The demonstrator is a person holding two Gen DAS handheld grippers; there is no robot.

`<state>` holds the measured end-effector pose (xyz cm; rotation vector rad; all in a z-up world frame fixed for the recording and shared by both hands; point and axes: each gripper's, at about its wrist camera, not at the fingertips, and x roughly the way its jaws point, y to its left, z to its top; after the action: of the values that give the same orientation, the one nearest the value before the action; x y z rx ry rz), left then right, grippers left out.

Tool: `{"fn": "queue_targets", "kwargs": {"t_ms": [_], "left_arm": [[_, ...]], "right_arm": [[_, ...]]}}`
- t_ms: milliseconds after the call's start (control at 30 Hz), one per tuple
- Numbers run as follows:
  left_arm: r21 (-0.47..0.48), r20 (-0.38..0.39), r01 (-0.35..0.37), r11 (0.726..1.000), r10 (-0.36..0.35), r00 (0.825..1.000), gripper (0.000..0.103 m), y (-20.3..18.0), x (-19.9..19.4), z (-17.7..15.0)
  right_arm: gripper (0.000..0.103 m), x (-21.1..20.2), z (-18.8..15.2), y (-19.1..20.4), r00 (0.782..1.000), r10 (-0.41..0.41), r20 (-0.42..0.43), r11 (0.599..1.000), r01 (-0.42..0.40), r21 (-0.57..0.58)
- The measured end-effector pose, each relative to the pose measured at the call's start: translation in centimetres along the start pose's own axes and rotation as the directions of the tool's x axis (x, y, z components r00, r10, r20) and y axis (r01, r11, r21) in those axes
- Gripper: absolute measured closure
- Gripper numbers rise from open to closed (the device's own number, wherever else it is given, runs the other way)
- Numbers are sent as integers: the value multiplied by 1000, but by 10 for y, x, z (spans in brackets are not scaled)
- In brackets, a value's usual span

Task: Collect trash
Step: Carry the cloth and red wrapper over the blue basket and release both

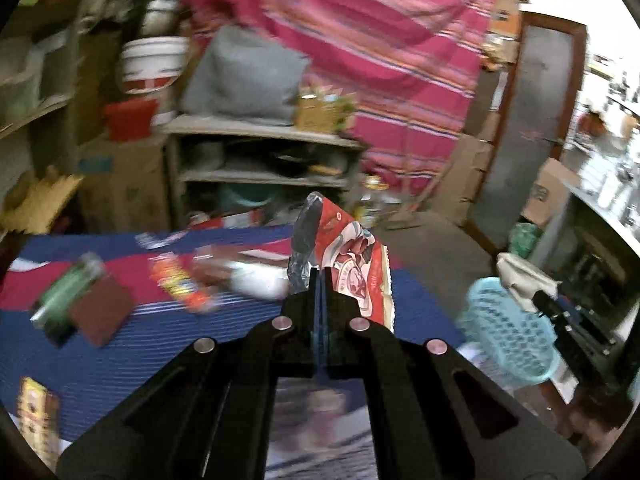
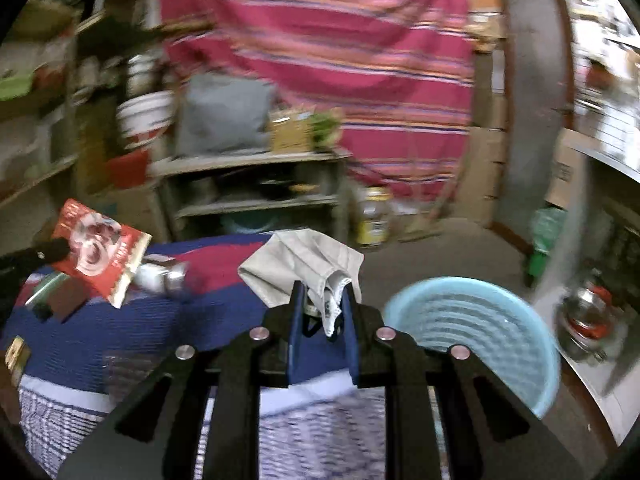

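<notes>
Left gripper (image 1: 320, 272): pressed together on the lower edge of a red snack wrapper (image 1: 344, 256), which stands up from the fingers above the near right part of the blue-and-red mat (image 1: 224, 344).

Right gripper (image 2: 322, 300): pinching a crumpled grey-white face mask (image 2: 304, 264), the fingers a little apart around its bunched folds, just left of the light-blue basket (image 2: 480, 328).

Basket: low at the right of the mat, mouth open upward; from the right wrist view nothing can be made out inside, though blur hides detail.

Step in hand: apparently carrying both pieces of trash rightward to the basket for dropping.

Doing it well: the mask looks closest, so it should go first; bring the right gripper squarely over the mouth before letting go, since light fabric can drape on the rim. The wrapper is thin and stiff; hold it firmly until it is over the middle of the basket, then release low so it does not flutter out.

Left on the mat: a green packet (image 1: 60, 300), a brown square (image 1: 100, 312), an orange wrapper (image 1: 180, 280) and a white bottle-like item (image 1: 256, 280) at the far side, and a yellow-brown box (image 1: 36, 412) at the near left.
</notes>
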<state>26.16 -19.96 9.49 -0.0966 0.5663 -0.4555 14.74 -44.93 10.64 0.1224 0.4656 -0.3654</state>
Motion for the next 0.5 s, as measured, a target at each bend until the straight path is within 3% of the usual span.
{"fn": "queue_targets", "kwargs": {"t_ms": [133,233,367,500], "left_arm": [[77,3,104,992,-104,995,103,-86,17,-5],[112,-9,169,979,-169,986,103,-130,33,-12],[112,-56,236,965,-231,971,103,-169,66,-28],[125,-112,277,953,-264,958,103,-195,104,-39]], "right_arm": [[84,-4,9,-71,994,-101,29,995,100,25],[84,-3,8,-119,987,-162,16,984,160,80],[84,3,2,-157,981,-192,-17,969,193,152],[84,5,-1,-169,980,-197,-21,965,197,170]]}}
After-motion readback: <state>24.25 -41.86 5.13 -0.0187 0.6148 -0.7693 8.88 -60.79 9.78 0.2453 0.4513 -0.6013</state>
